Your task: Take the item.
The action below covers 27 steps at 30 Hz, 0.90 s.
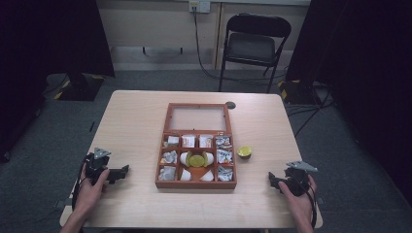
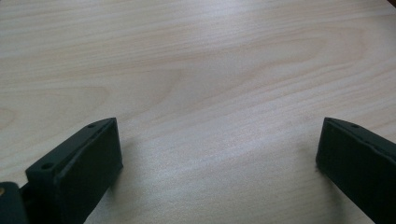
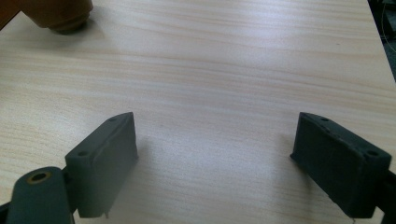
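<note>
- Both tongs sat low on the surface (image 1: 141, 111), one at each near corner, w/ the wooden box (image 1: 196, 183) between them and well apart from both.
- Left tongs (image 1: 125, 170): jaws spread wide, nothing btwn them but bare wood grain in the left gripper view (image 2: 219, 154).
- Right tongs (image 1: 271, 179): also wide, empty; same bare wood in its own view (image 3: 215, 154).
- Box stood open, glass lid (image 1: 197, 118) laid back flat toward the far side. Compartments held small packets, silver and white; couldn't read what they were.
- A yellow-green cup (image 1: 197, 159) lay in the box's middle compartment. A second yellow cup (image 1: 244, 152) stood outside on the surface, just beside the box's right wall, nearest the right tongs.
- In the right gripper view a round brownish thing showed at top left (image 3: 63, 14), prob. that cup's side, blurred.
- My read: hardly begun. Nothing gripped, neither tongs reaching yet. Loose cup looked like the piece left to deal with; approach, grab and placing all seemed left.
</note>
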Each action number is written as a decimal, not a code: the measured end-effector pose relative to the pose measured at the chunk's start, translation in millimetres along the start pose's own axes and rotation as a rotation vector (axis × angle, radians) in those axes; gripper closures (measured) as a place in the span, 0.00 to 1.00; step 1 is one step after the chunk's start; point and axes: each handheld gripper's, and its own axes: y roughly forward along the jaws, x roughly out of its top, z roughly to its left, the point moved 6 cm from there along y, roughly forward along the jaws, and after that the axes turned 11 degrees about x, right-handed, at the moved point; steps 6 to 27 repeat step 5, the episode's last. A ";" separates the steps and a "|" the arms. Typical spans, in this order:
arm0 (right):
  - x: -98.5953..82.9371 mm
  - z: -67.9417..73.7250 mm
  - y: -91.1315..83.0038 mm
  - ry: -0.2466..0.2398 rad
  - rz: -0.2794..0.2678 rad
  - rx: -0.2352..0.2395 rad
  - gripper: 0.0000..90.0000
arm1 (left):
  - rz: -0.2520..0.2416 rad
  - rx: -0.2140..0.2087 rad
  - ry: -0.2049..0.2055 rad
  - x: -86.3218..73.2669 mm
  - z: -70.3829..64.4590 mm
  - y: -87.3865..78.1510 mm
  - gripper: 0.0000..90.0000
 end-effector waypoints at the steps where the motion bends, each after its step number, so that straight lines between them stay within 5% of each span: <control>1: 0.0 0.0 0.0 0.000 0.000 0.000 0.14 | 0.000 0.000 0.000 0.0 0.0 0.0 0.00; 27: -0.3 0.2 -0.3 0.004 -0.001 -0.006 0.14 | 0.000 0.000 0.000 0.0 0.0 0.0 0.00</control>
